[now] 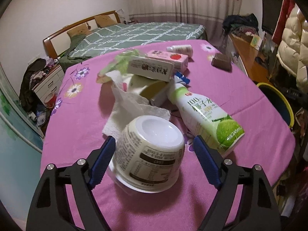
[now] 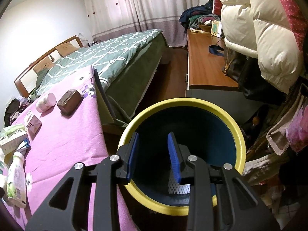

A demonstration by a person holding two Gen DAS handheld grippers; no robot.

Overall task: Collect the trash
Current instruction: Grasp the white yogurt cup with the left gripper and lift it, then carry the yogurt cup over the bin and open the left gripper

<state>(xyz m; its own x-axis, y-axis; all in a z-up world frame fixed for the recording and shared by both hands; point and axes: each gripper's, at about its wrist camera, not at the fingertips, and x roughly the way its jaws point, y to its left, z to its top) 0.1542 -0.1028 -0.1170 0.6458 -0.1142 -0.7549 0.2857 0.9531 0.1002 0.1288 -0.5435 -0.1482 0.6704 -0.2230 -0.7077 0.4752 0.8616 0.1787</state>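
Saw left gripper (image 1: 152, 144) over pink tablecloth (image 1: 221, 88); jaws apart, straddling upturned white cup (image 1: 150, 150); left pad looked to touch cup wall, right pad clear of it, blur made contact hard to call; cup rested on cloth, paper towel (image 1: 130, 105) just behind it, green-labelled bottle (image 1: 207, 117) lying beside it; cartons piled behind; I noted right gripper (image 2: 153, 154) above yellow-rimmed bin (image 2: 227, 119), fingers parted, nothing between them; white mesh scrap (image 2: 178, 187) lay inside bin.
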